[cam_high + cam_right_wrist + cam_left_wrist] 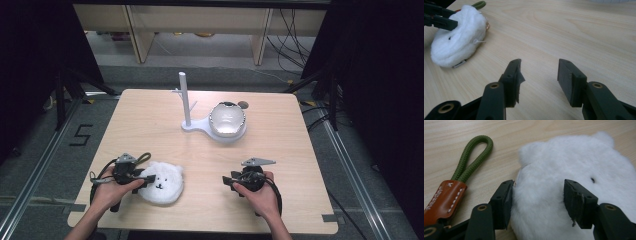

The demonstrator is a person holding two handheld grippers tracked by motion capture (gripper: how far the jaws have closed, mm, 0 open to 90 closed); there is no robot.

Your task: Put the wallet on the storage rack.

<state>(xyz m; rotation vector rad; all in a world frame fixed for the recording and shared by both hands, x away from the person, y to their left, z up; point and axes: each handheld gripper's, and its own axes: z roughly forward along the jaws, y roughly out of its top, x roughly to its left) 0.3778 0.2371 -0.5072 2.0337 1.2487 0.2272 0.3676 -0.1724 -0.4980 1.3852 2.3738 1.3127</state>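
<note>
A white fluffy pouch with a bear face [161,182] lies on the wooden table [150,125] at the front left. A green cord loop [471,157] on a brown leather tab [444,197] lies beside it. My left gripper [537,195] is open. One jaw touches the pouch's [564,162] edge and the other rests on its fur, so a strip of fur sits between them. In the high view this gripper [147,179] points right onto the pouch. My right gripper [539,72] is open over bare table, nothing between its jaws; it [227,181] sits at the front right.
A white stand [186,100] with a tall post and short pegs rises at the table's back middle. Its base holds a shiny silver bowl [227,119]. The right gripper view shows the pouch [456,40] and the left gripper [439,18] at its far left.
</note>
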